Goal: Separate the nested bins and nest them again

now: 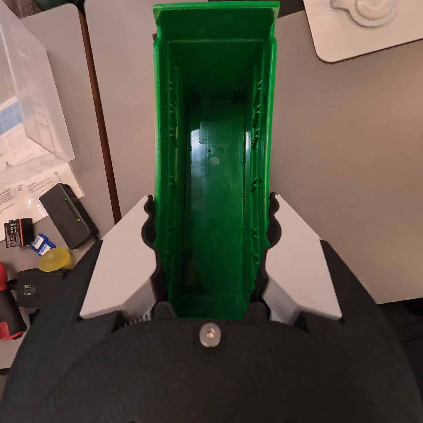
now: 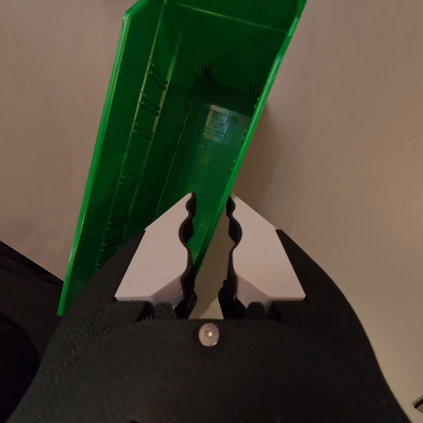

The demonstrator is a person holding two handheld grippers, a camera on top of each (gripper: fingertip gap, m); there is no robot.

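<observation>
A long green bin (image 1: 212, 68) fills the middle of the left wrist view, open side towards the camera, with a pale sticker on its floor. My left gripper (image 1: 211, 195) is shut across its width, one finger pressed on each outer side wall near the near end. In the right wrist view another green bin (image 2: 137, 160) lies tilted, slanting up to the right over the beige table. My right gripper (image 2: 211, 194) straddles that bin's right side wall, left finger inside and right finger outside, closed on the wall. Neither gripper shows in the other's view.
Left of the bin are a clear plastic box (image 1: 27, 91), papers, a black charger (image 1: 66, 215), blue cards (image 1: 42, 245), a yellow disc (image 1: 53, 258) and a red and black tool (image 1: 6, 304). A white tray (image 1: 357, 29) lies at the far right. A dark gap (image 1: 100, 137) splits the tabletops.
</observation>
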